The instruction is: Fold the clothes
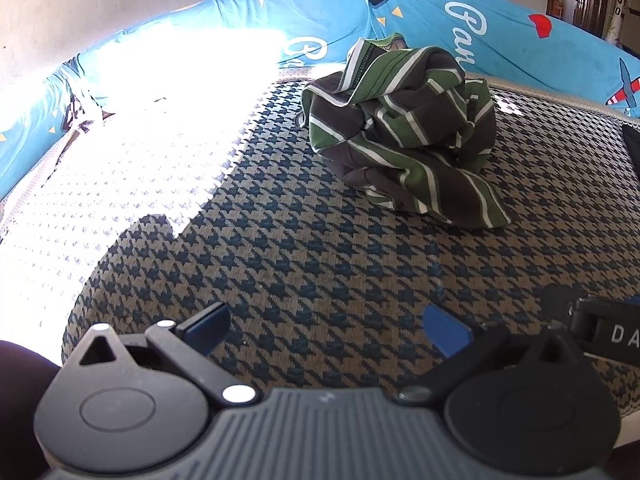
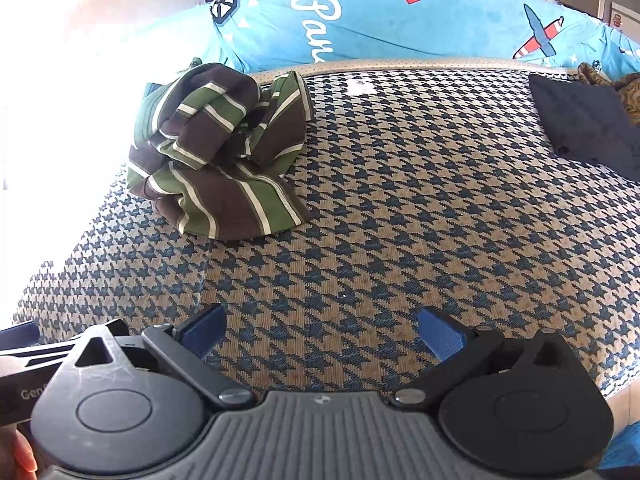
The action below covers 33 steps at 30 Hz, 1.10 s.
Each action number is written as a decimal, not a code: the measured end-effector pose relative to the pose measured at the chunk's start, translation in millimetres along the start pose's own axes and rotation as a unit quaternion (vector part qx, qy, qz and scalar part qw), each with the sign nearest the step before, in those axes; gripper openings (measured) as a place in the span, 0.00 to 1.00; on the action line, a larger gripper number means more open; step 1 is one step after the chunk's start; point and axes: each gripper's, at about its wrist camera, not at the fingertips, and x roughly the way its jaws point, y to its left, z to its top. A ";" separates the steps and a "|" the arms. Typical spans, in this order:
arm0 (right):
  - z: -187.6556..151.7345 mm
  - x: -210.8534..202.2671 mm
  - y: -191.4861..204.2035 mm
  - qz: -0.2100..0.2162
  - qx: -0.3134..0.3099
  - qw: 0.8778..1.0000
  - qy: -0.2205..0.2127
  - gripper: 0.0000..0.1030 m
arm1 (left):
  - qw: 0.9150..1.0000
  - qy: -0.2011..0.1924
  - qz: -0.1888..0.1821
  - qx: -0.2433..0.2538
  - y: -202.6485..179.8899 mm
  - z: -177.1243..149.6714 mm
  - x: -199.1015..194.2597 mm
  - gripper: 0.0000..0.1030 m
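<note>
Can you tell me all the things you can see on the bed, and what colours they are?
striped garment: one, green and brown with white stripes, crumpled in a heap on the houndstooth cover.
houndstooth cover: one, dark blue and tan, spread over the bed.
printed blue fabric: one, light blue with white lettering, a red heart and a plane, along the far edge.
dark cloth: one, near black, flat at the right side.
brown patterned cloth: one, brown, behind the dark cloth.
left gripper: one, black with blue pads, open, empty.
right gripper: one, black with blue pads, open, empty.
</note>
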 end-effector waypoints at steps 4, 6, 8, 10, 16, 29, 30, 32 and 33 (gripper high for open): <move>-0.3 -0.4 -1.3 0.003 0.003 1.000 0.000 1.00 | 1.000 -0.001 -0.001 0.002 -1.2 0.8 -0.5 1.00; -0.3 -1.3 -1.3 0.004 0.003 1.000 0.001 1.00 | 1.000 -0.002 -0.004 0.006 2.6 0.7 -1.9 1.00; -0.4 -1.5 -1.1 0.005 0.003 1.000 0.000 1.00 | 1.000 -0.004 -0.006 0.008 4.9 1.2 -2.5 1.00; -0.6 -1.9 -0.8 0.005 0.001 1.000 0.000 1.00 | 1.000 -0.005 -0.006 0.009 6.2 1.5 -3.1 1.00; -0.9 -3.2 0.7 0.007 -0.004 1.000 -0.003 1.00 | 1.000 -0.008 -0.001 0.018 3.5 1.4 -4.1 1.00; -2.1 -7.1 2.8 0.018 -0.012 1.000 -0.018 1.00 | 1.000 -0.007 0.000 0.023 9.3 2.6 -2.3 1.00; -2.1 -7.1 2.7 0.018 -0.012 1.000 -0.018 1.00 | 1.000 -0.006 -0.001 0.021 10.4 2.5 -1.6 1.00; -2.4 -6.6 2.7 0.019 -0.012 1.000 -0.018 1.00 | 1.000 -0.003 -0.002 0.020 11.1 2.6 0.0 1.00; -2.5 -6.4 2.7 0.020 -0.012 1.000 -0.018 1.00 | 1.000 -0.001 -0.001 0.020 10.9 2.5 0.8 1.00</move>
